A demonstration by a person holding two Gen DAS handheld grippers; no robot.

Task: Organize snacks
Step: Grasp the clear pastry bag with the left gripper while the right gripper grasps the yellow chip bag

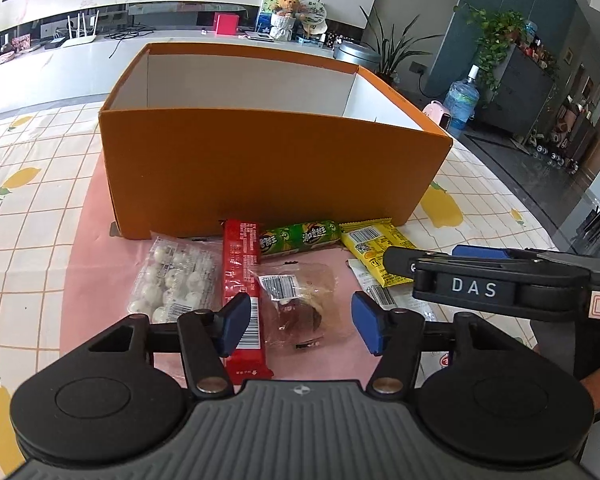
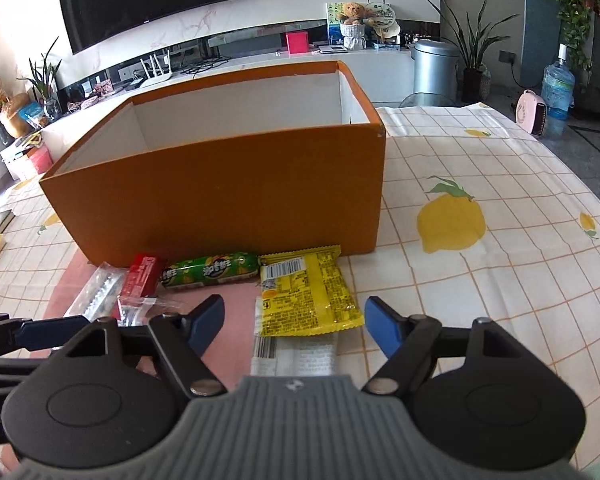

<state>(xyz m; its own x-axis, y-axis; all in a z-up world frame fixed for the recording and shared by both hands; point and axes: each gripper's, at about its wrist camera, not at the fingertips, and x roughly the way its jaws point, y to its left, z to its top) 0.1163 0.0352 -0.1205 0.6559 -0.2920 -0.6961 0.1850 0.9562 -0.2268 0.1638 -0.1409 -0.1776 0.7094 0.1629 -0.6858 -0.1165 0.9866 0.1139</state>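
An open orange box (image 1: 260,168) (image 2: 220,196) stands on the table, with snacks lying in front of it. My left gripper (image 1: 300,322) is open and empty, above a clear packet with a brown snack (image 1: 300,304) and a red bar (image 1: 242,280). A bag of white balls (image 1: 176,280), a green roll (image 1: 300,238) and a yellow packet (image 1: 376,252) lie nearby. My right gripper (image 2: 294,326) is open and empty, above the yellow packet (image 2: 304,292) and a white packet (image 2: 296,354). The green roll (image 2: 210,270) and the red bar (image 2: 140,276) lie to its left.
The snacks rest on a pink mat (image 1: 84,240) over a lemon-print tablecloth (image 2: 480,280). The right gripper's body (image 1: 480,280) crosses the left wrist view on the right. A white counter with a TV, plants and a bin lies behind.
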